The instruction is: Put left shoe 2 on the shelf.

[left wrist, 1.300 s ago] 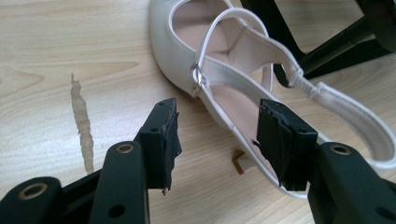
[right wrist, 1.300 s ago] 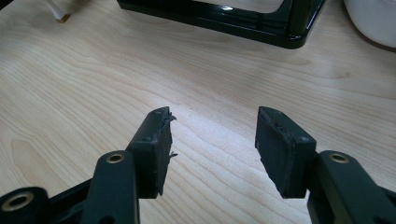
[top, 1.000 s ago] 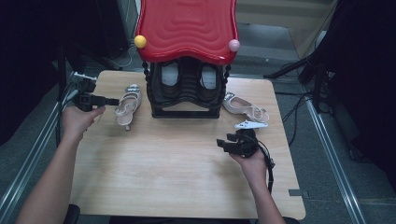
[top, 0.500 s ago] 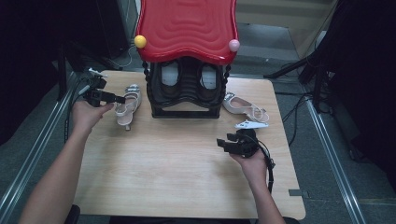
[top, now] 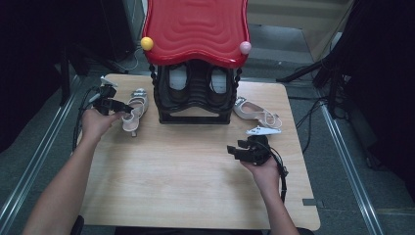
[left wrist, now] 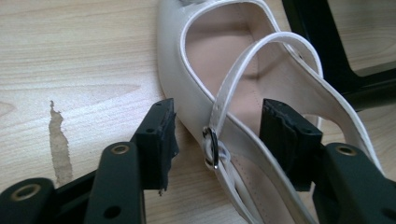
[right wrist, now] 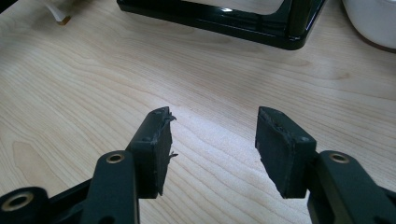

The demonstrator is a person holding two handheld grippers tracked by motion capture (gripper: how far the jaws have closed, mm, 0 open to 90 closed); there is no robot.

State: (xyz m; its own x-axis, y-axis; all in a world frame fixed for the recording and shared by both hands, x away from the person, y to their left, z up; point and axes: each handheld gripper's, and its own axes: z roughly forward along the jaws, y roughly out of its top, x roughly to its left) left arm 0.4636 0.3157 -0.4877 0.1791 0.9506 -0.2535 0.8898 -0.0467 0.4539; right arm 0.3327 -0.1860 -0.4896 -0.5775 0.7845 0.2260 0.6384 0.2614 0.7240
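Observation:
A white strapped heel shoe (top: 134,110) lies on the wooden table (top: 186,171), left of a black shoe rack (top: 195,116). My left gripper (top: 120,106) is at this shoe. In the left gripper view its jaws (left wrist: 217,126) stand open astride the shoe's (left wrist: 224,60) side wall at the buckle (left wrist: 211,147), one inside and one outside, pads apart from it. They have just been closing a little. A matching white shoe (top: 257,112) lies right of the rack. My right gripper (top: 240,149) (right wrist: 212,135) hovers open over bare wood, with nothing between its fingers.
The rack has a red wavy top (top: 195,29) with a yellow ball (top: 147,43) and a pink ball (top: 245,47). Two more shoes (top: 178,78) (top: 219,81) sit inside it. Metal rails (top: 342,161) run along both sides of the table.
My left hand has moved right and down from the table's left edge to the white shoe, so its jaws now straddle it. The right hand has not moved.

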